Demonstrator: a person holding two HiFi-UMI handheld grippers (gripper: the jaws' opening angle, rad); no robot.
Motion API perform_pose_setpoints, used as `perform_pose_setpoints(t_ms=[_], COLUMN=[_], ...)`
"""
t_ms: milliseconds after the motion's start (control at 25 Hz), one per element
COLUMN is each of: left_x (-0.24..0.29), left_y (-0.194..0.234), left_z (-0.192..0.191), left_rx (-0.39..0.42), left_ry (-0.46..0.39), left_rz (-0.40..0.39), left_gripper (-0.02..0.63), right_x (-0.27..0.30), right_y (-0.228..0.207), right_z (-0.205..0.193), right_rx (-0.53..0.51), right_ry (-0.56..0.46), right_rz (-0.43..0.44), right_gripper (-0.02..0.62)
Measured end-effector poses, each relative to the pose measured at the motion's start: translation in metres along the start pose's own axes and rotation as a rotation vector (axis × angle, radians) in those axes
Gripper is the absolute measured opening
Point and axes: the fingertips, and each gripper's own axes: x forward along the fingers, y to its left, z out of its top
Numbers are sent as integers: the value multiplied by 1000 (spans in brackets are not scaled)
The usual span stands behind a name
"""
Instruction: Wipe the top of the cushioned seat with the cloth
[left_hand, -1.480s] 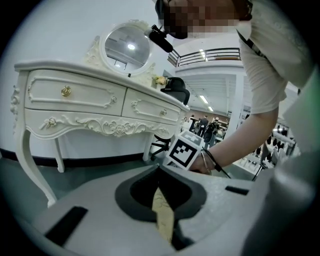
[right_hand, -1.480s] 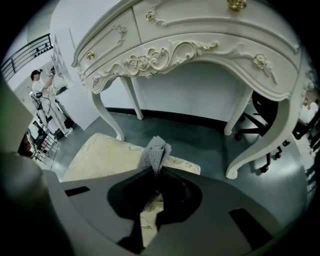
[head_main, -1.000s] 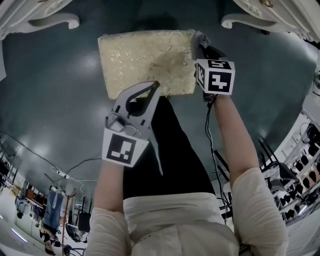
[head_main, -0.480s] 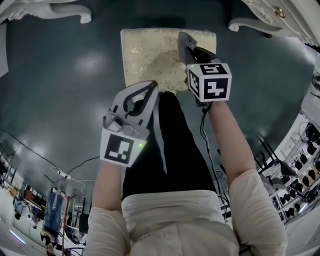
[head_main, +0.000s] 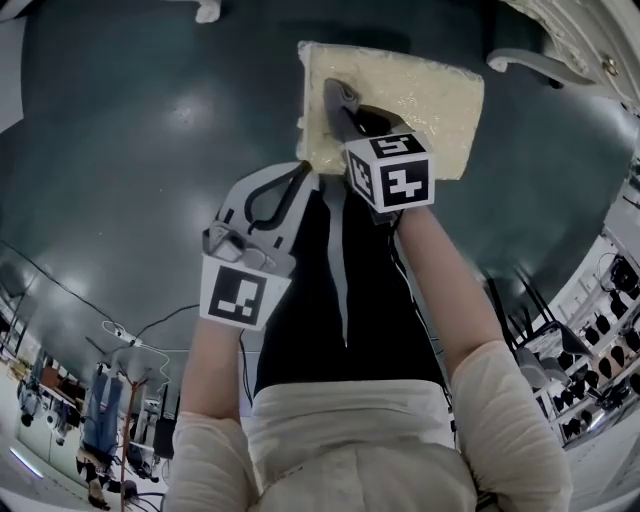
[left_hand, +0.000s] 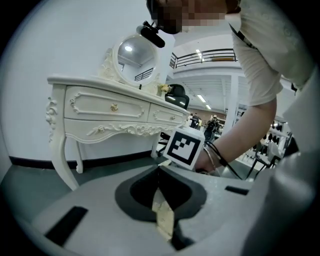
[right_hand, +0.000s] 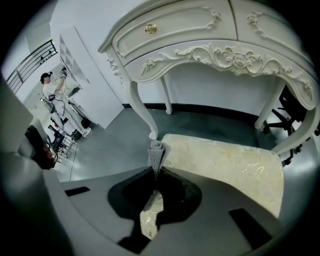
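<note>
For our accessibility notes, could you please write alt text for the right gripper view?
The right gripper has its jaws shut on a grey cloth, whose tip sticks out at the left edge of a cream cushioned seat. Behind stands a white carved table on a dark floor.

text: none legible | numbers: none | left cube, right cube: black-and-white square marker patterns only, no letters
</note>
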Motion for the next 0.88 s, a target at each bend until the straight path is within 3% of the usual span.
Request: perform_pose_setpoints(t_ms=[200,360,640,880], left_x=[-16,-12,6,20], left_y=[19,20,2,-21], left_z=[-11,-17,-17,-16], left_rx=[6,-12,-75,-68], left_ry=[-8,-4,-14,-9], left_rz=[11,13,18,-2], left_gripper=[2,2,2,2], right_x=[25,35,29,20], right_y=[23,13,-3,-22], right_z=[-15,-25,-32,-41], right_rx=[15,6,8,30], right_ry=[51,83,82,73], right_rz=[30,14,46,50], right_gripper=[28,28,28,28])
